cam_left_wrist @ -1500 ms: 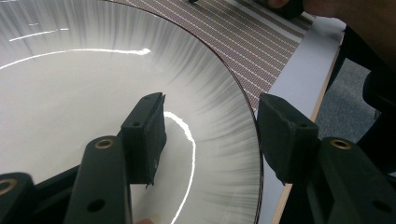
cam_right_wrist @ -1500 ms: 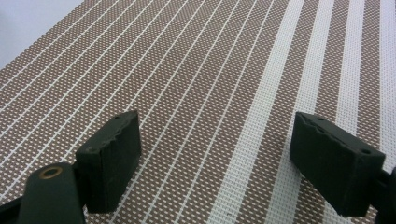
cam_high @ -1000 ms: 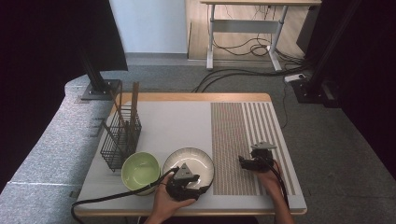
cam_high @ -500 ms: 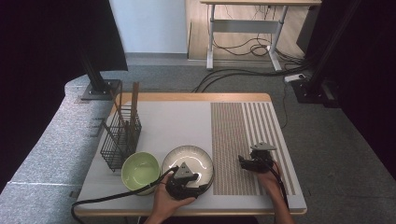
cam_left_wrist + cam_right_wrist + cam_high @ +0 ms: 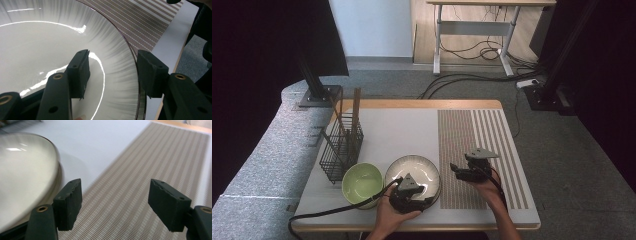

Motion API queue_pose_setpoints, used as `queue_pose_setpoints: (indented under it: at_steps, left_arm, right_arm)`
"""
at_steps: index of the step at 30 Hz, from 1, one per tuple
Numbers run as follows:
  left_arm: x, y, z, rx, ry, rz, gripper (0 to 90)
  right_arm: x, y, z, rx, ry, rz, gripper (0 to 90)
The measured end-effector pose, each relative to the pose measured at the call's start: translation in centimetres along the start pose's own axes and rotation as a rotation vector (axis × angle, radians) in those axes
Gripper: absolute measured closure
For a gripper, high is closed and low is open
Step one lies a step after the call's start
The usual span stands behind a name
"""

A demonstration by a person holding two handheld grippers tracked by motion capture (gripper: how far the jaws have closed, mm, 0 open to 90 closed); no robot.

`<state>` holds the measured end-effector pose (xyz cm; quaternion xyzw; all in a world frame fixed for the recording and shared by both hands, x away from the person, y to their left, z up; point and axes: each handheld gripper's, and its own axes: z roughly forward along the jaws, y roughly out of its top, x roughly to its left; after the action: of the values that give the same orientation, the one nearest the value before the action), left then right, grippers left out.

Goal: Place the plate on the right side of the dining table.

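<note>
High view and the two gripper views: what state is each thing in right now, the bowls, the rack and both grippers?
White bowl: upright, empty, its rim between the left gripper's open fingers.
Green bowl: upright, empty, beside the white bowl.
Wire rack: upright, with brown sticks standing in it.
Left gripper: open, straddling the white bowl's rim.
Right gripper: open, empty, over the striped mat.

No legible text, label, brand, number or sign is found on any surface. The white plate, the green bowl, the striped mat and the wire rack carry no readable markings.
</note>
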<state>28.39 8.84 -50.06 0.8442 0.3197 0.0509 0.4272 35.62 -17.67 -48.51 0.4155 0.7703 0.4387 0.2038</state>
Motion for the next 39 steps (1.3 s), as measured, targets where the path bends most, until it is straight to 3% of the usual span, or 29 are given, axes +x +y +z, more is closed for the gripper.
queue_pose_setpoints:
  at_steps: [6,19,30,39]
  left_arm:
    - [0.0,0.0,0.0,0.000,-0.002,-0.004,44.8]
    - [0.1,0.0,0.0,0.003,-0.003,-0.006,44.8]
    - [0.2,0.0,0.0,0.006,0.003,-0.007,45.0]
    - [0.3,0.0,0.0,0.006,0.000,-0.010,45.1]
  right_arm:
    - [1.7,1.5,0.8,-0.020,0.068,-0.025,29.5]
    - [4.2,3.0,5.0,0.019,0.220,-0.052,39.3]
    - [4.7,3.2,7.6,0.061,0.281,-0.054,52.1]
    - [4.5,2.7,8.4,0.075,0.286,-0.050,73.3]
